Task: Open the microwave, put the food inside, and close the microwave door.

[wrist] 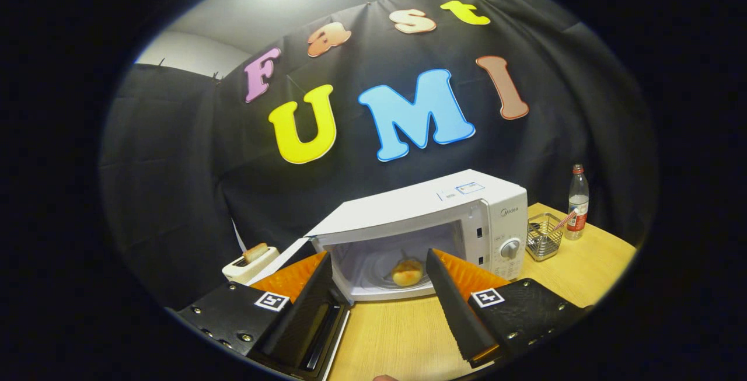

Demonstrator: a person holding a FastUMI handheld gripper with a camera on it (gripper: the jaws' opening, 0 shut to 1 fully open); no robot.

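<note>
So the microwave is sitting open on the wooden tabletop, door swung out to the side, and the food, a bun I think, is already inside. The tool is spread wide and empty, just short of the opening.

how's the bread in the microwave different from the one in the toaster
The bun lies flat inside the open microwave, beyond the open gripper; the slice stands upright, poking out of the toaster. The bun looks round, the slice flatter. Both are browned.
</note>
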